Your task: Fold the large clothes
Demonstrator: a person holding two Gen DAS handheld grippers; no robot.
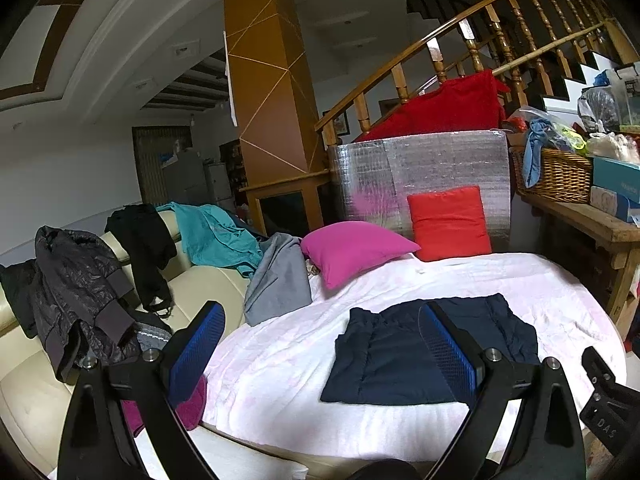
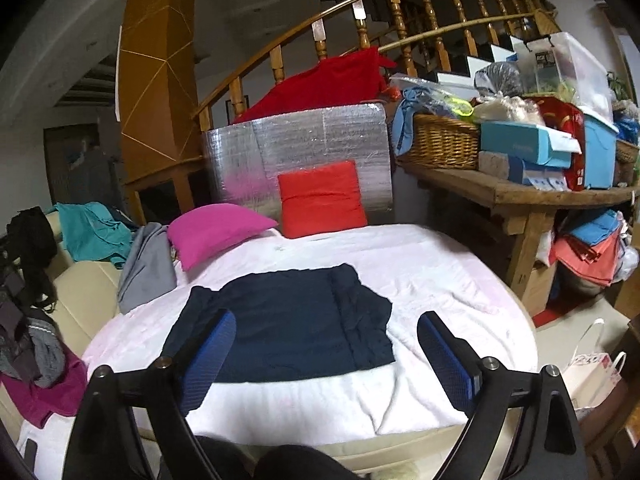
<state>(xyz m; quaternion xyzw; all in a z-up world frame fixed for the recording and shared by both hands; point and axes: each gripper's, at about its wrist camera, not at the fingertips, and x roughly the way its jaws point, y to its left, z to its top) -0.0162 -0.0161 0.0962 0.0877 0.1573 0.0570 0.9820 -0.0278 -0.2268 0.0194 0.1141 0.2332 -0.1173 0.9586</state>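
A dark navy garment (image 1: 384,356) (image 2: 288,328) lies folded flat into a rough rectangle on the pale pink sheet (image 1: 280,352) (image 2: 440,280) of the round bed. My left gripper (image 1: 320,344) hovers open over the bed's near left side, nothing between its blue pads (image 1: 192,352). My right gripper (image 2: 326,352) hangs open above the garment's near edge, and its blue pads (image 2: 446,364) touch nothing. Part of the right gripper (image 1: 608,404) shows at the lower right of the left wrist view.
A magenta pillow (image 2: 216,232), a red cushion (image 2: 320,204) and a silver foil panel (image 2: 300,140) stand at the bed's far side. Grey (image 1: 276,280), teal (image 1: 216,236) and black clothes (image 1: 80,288) lie over the cream sofa (image 1: 208,284) on the left. A cluttered wooden bench (image 2: 520,196) is right.
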